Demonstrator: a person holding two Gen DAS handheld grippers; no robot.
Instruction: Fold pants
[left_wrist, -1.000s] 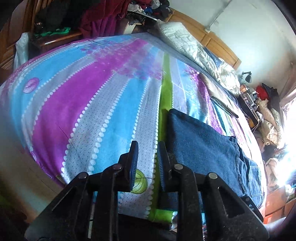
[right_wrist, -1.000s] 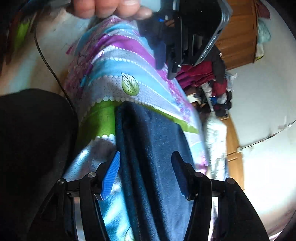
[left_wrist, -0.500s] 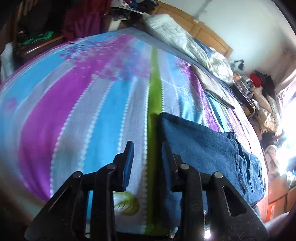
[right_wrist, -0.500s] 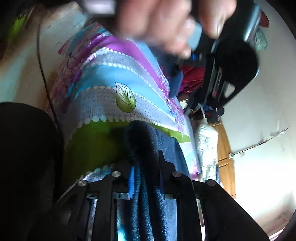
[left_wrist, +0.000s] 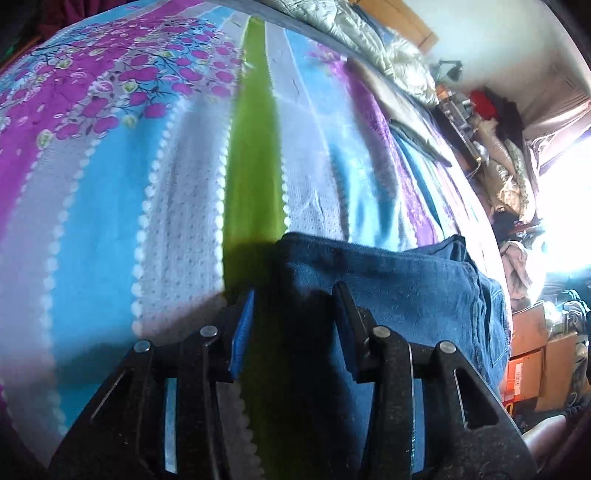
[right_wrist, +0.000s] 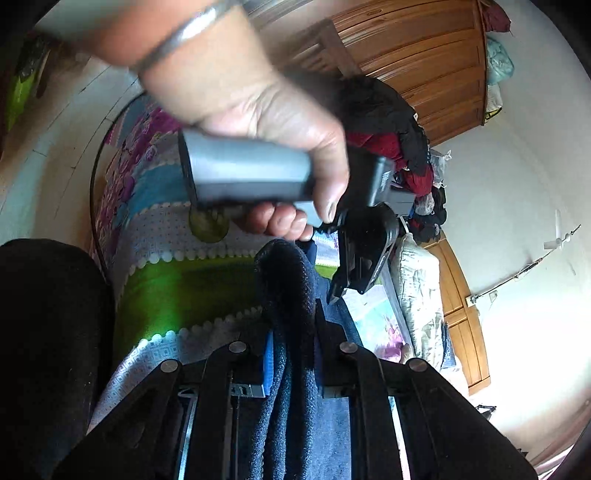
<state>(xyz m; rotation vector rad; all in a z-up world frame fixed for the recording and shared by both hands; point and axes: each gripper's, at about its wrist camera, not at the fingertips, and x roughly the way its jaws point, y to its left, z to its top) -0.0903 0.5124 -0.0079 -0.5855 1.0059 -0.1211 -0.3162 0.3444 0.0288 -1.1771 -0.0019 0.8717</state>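
Since a second ago my right gripper (right_wrist: 291, 354) has gone from wide open astride the denim to clamped on it; the left gripper (left_wrist: 291, 325) has moved rightward, from over the bedspread (left_wrist: 177, 206) beside the pants (left_wrist: 406, 280) to straddling their near corner, and has opened wider.

Right gripper: fingers nearly together, pinching a thick rolled edge of the folded pants (right_wrist: 284, 280); a dark hump of cloth stands up just ahead of the fingertips. Several layers look caught, though I cannot count them.

Left gripper: fingers apart, holding nothing. The left edge of the pants lies between them, with the green stripe (left_wrist: 251, 166) under the left finger and denim under the right. In the right wrist view the hand (right_wrist: 258, 122) carrying this gripper sits just beyond the hump.

Pants: folded stack on the bedspread, extending forward and right of the left fingers.

Step, as I judge it: second grasp before lifting for another fold.

Risks:
- The left fingers close on the bedspread along with the denim, because the edge lies flat against it; the lift would drag the cover.
- The left grasp catches only the top layer, so the stack opens.
- The thick roll slips from the right pinch under load.
- Uneven lift skews the fold.
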